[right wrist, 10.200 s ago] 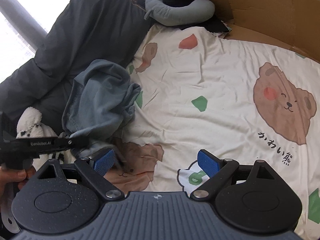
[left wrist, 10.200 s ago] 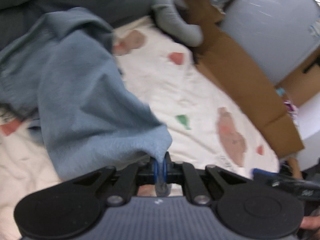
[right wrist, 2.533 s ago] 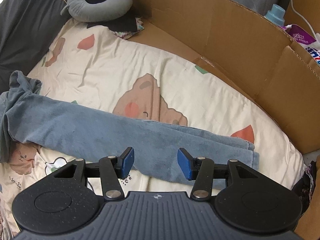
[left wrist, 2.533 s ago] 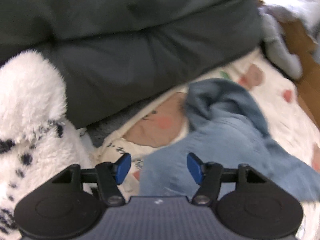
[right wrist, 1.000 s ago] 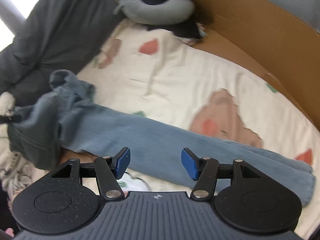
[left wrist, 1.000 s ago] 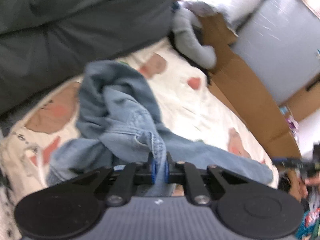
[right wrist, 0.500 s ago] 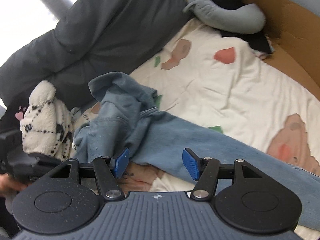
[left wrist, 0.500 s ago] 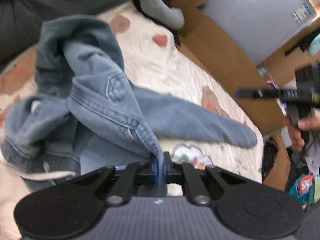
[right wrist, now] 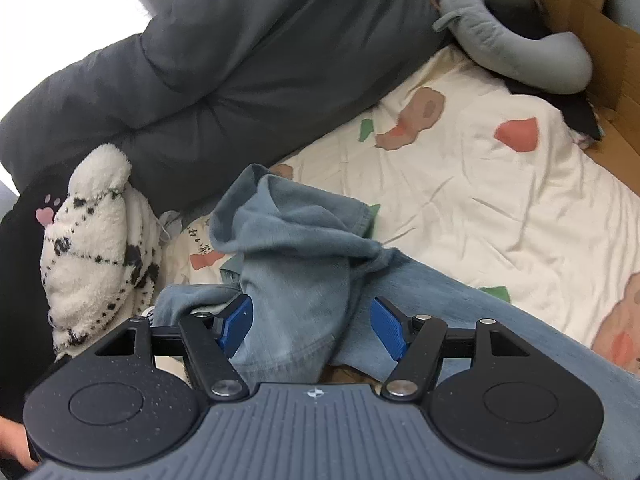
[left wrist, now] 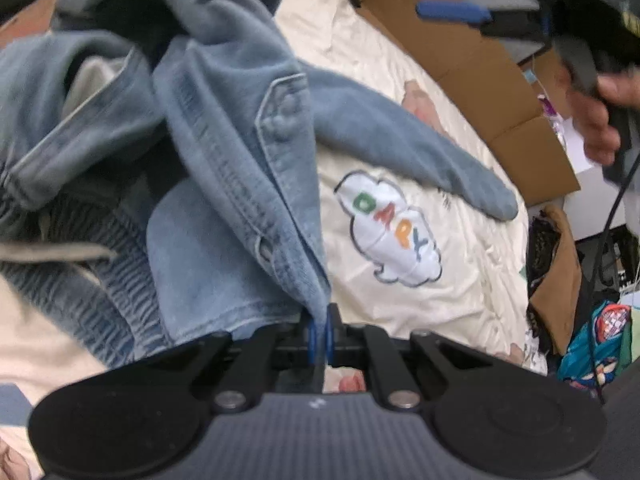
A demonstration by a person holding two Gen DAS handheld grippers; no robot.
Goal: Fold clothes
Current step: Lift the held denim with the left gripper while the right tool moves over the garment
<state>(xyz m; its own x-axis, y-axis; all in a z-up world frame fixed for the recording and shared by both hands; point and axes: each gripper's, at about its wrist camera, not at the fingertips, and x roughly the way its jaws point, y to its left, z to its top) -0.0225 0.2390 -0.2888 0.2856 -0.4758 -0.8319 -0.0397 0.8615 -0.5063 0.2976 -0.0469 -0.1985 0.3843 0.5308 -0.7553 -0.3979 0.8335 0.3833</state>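
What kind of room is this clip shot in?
Probably a bedroom at home: a cartoon-print bedsheet, a dark duvet bunched along one side, and a neck pillow by the cardboard.

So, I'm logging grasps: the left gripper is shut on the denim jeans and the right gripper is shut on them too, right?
Not quite. The left gripper is shut on the denim jeans, but the right gripper is open. The right wrist view shows its blue pads spread apart, with jeans fabric lying between them, not clamped.
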